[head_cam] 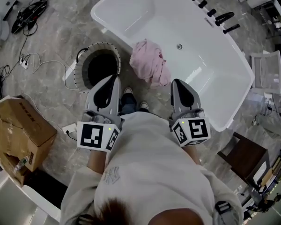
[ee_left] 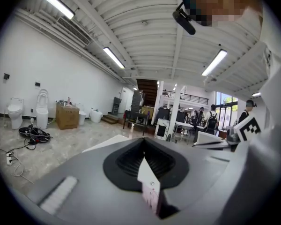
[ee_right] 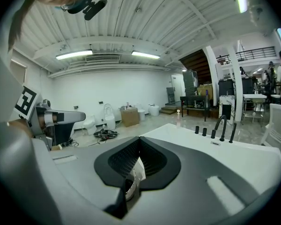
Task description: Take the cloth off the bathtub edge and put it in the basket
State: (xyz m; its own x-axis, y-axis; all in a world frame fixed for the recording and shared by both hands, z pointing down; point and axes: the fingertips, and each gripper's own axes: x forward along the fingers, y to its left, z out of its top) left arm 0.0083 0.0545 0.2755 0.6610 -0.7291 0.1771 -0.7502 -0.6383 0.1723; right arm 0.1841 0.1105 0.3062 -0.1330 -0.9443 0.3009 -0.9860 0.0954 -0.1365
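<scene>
Here, in the head view, the pink cloth (head_cam: 150, 63) lies bunched on the near edge of the white bathtub (head_cam: 145, 13), part of it hanging over the rim toward the person. The round basket (head_cam: 101, 45), dark inside, stands on the marble floor (head_cam: 61, 32) just beside the tub's near left end, a little left of the cloth and apart from it. The left gripper (head_cam: 114, 78) is held close to the person's body and points toward the basket. Its jaws are clenched together with nothing between them, which the left gripper view confirms, the two dark pads meeting along one seam. The right gripper (head_cam: 176, 82) is held the same way on the other side, its tip near the tub's rim just right of the cloth without touching it. In the right gripper view its jaws also meet, and they hold nothing. The cloth sits ahead of the two tips, roughly between them. Black taps (head_cam: 215, 14) stand along the tub's far edge, and a drain (head_cam: 179, 46) shows in its bottom. A cardboard box (head_cam: 18, 130) rests on the floor to the left, and dark cables (head_cam: 28, 15) lie farther off.
</scene>
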